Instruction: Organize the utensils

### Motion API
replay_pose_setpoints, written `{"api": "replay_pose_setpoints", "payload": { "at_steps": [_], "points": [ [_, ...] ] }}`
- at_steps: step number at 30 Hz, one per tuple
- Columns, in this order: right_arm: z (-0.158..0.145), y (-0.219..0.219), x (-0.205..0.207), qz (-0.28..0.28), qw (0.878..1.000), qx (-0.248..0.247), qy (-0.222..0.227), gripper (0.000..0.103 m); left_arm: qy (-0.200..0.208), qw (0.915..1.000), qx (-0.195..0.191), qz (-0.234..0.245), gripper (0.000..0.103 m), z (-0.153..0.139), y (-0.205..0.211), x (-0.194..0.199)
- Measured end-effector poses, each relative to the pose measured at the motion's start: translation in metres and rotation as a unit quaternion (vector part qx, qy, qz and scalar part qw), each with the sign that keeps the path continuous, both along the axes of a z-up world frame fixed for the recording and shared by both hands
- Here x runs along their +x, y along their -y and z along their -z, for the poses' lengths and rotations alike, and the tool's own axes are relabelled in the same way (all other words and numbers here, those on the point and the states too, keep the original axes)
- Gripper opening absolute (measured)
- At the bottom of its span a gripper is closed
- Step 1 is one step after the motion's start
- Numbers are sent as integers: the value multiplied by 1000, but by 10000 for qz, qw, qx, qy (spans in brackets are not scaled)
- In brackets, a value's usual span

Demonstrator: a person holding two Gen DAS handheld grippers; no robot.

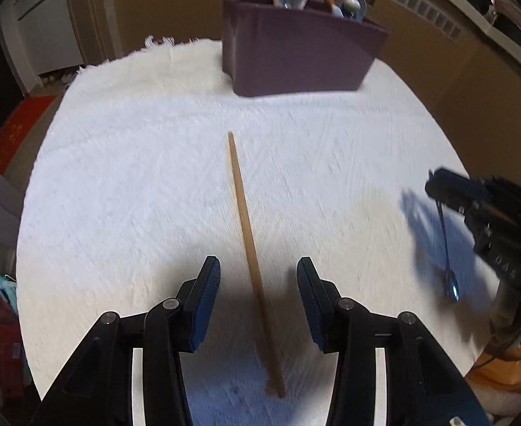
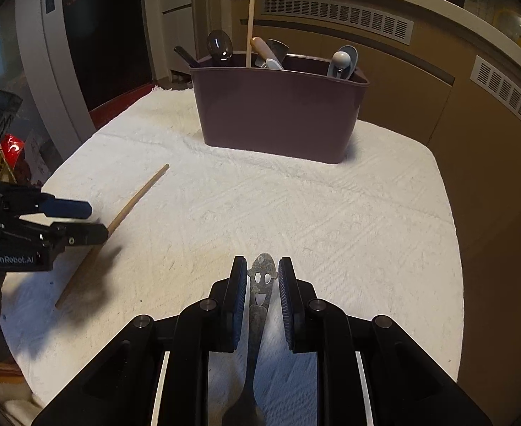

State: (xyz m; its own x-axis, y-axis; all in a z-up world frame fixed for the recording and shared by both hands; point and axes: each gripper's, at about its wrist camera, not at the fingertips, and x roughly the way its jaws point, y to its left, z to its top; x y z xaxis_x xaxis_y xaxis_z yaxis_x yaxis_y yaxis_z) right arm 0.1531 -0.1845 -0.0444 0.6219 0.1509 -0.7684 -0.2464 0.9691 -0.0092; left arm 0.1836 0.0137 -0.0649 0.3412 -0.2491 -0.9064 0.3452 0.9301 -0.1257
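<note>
Chopstick (image 1: 248,248) lies mid-cloth (image 1: 136,177), clear around

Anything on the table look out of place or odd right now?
Just one stray: a single wooden chopstick lies loose on the white cloth, while its apparent mate stands in the purple bin. The left hand-held gripper straddles it, open. Nothing looks spilled or damaged.

Left claw (image 1: 258,284) parted; right claw (image 2: 258,277) gripping.
</note>
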Motion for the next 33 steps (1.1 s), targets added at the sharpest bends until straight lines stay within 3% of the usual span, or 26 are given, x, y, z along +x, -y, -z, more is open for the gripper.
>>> {"api": "replay_pose_setpoints", "payload": {
  "at_steps": [2, 10, 12, 16, 19, 24, 30, 33],
  "points": [
    [0, 0, 1, -29, 10000, 38, 21, 19, -60, 10000, 74, 7, 23, 5, 3, -2],
    [3, 0, -1, -82, 9999, 129, 44, 19, -225, 9996, 127, -99, 16, 12, 15, 20],
    [1, 3, -3, -50, 9999, 135, 77, 19, -182, 9997, 132, -86, 6, 12, 15, 23],
    [-7, 9, -9, 20, 9996, 192, 192, 19, 380, 9992, 121, -54, 4, 1, 17, 13],
    [-16, 11, -15, 54, 9993, 207, 302, 19, 835, 9962, -210, -115, 4, -25, 15, -3],
    [-41, 14, -27, 100, 9977, 273, 610, 19, 1726, 9832, -585, -79, 3, -80, 12, -25],
    [-77, 14, -33, 79, 9938, 357, 1048, 19, 2362, 9670, -951, -109, 3, -125, 12, -29],
    [-89, 14, -29, 76, 9928, 365, 1142, 19, 2455, 9644, -967, -154, 3, -131, 12, -22]
  ]
}}
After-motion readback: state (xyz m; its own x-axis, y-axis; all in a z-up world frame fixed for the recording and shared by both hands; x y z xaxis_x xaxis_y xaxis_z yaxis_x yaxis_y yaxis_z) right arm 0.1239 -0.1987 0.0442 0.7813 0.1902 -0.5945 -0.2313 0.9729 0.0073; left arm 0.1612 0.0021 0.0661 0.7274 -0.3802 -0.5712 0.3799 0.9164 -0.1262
